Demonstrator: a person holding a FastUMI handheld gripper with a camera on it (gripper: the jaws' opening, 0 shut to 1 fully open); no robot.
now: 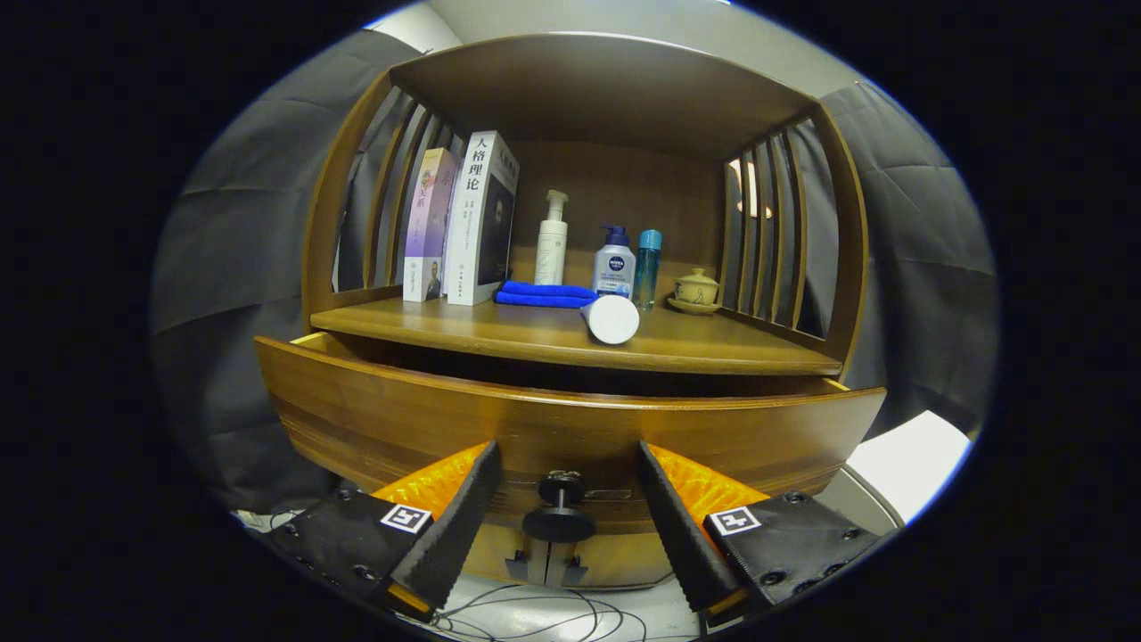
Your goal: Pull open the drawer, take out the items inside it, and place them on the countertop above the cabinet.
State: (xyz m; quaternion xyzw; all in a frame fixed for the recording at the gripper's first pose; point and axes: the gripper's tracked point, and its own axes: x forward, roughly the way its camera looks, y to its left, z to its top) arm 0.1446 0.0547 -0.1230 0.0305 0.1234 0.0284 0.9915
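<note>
A wooden drawer (428, 410) stands pulled partly out of the cabinet, its front just ahead of my fingers. Its black round knob (559, 510) sits between my two fingers, touching neither. My gripper (567, 459) is open, with wide gaps on both sides of the knob. The drawer's inside is hidden behind its front panel. Above it lies the wooden countertop (499, 328), where a white cylinder (611, 318) lies on its side near the front edge.
On the countertop stand two books (463, 223), a folded blue cloth (545, 294), a white pump bottle (552, 241), a blue-capped pump bottle (614, 264), a slim blue bottle (648, 266) and a small lidded pot (696, 290). Slatted side walls enclose the shelf. Cables lie on the floor below.
</note>
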